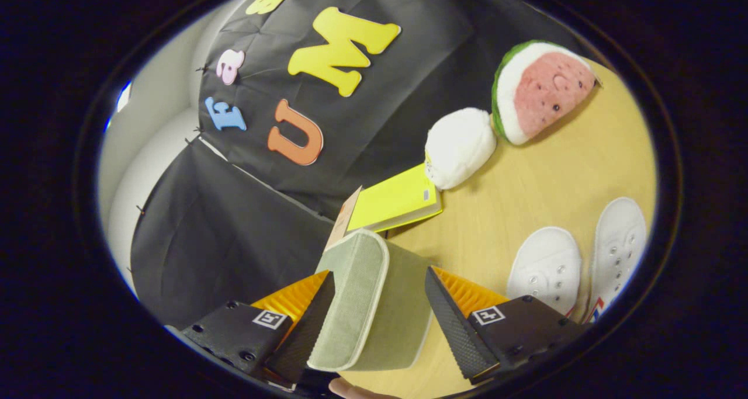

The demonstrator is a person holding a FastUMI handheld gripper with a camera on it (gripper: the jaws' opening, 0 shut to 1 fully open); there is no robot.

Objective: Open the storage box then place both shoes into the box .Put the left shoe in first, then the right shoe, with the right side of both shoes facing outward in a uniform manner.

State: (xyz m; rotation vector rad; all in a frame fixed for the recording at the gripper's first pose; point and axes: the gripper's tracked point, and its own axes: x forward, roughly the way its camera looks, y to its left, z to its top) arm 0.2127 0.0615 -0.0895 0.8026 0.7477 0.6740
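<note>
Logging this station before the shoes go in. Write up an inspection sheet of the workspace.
Surface: light wooden table.
Job's things: green fabric box lid raised between the fingers; two white shoes side by side on the table, beyond the fingers.
Clutter: watermelon plush, white plush, and a yellow notebook just beyond the lid.
Grippers: gripper with fingers either side of the lid; whether both press on it cannot be told.
Cables: nothing seen.
Surroundings: black cloth wall behind the table.
</note>
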